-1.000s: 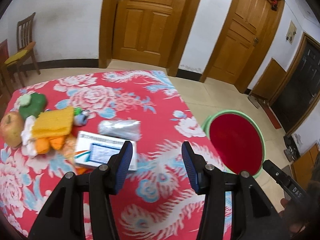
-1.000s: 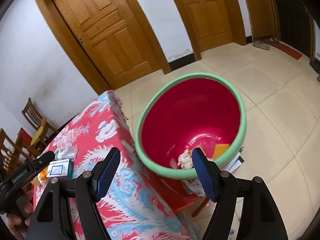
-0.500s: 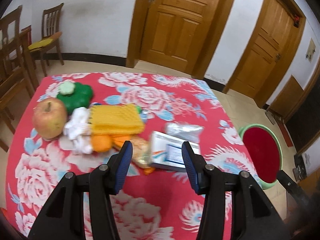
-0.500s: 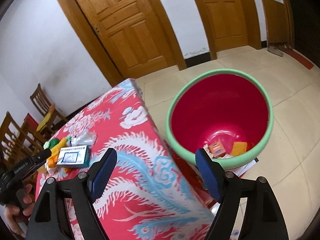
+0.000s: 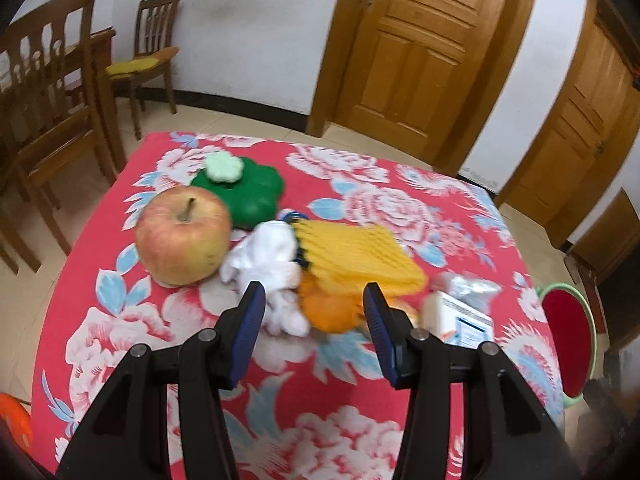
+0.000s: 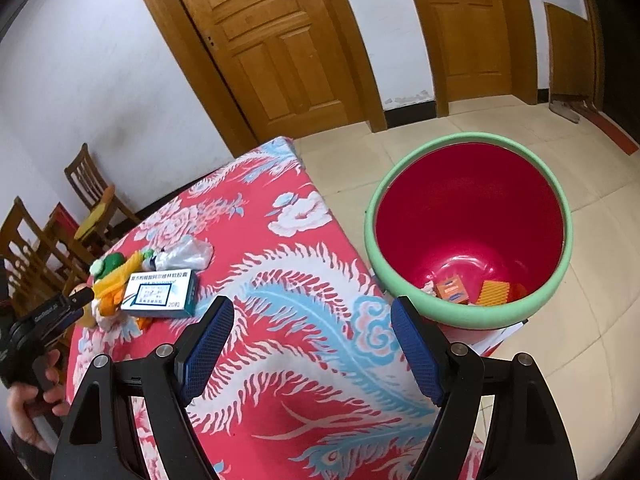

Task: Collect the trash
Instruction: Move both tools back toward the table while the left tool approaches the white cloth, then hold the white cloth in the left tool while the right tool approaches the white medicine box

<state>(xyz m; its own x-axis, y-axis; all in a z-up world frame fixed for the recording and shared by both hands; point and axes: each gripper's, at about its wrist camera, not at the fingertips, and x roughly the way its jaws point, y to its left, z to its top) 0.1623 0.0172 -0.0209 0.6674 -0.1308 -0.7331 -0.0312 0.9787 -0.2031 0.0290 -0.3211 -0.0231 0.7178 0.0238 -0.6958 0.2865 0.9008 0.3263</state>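
My left gripper (image 5: 315,318) hangs open over the red flowered table (image 5: 120,320), with nothing between its fingers. Just beyond its tips lie a crumpled white tissue (image 5: 272,264), orange peel (image 5: 328,312) and a yellow ribbed pad (image 5: 356,256). To the right are a white medicine box (image 5: 460,318) and a clear plastic wrapper (image 5: 468,286). My right gripper (image 6: 312,346) is open and empty above the table's near right edge. The red bin with a green rim (image 6: 372,220) stands on the floor beside the table, with scraps at its bottom. The box (image 6: 160,294) and the wrapper (image 6: 184,256) also show in the right wrist view.
An apple (image 5: 182,236) and a green toy (image 5: 240,192) sit left of the pile. Wooden chairs (image 5: 44,92) stand left of the table. A hand (image 6: 24,404) holds the left gripper's handle (image 6: 52,312). Wooden doors (image 5: 416,48) line the far wall.
The left view has swung from the bin side across the table to the pile near the apple. The right gripper has drawn back from over the bin toward the table, jaws slightly wider.
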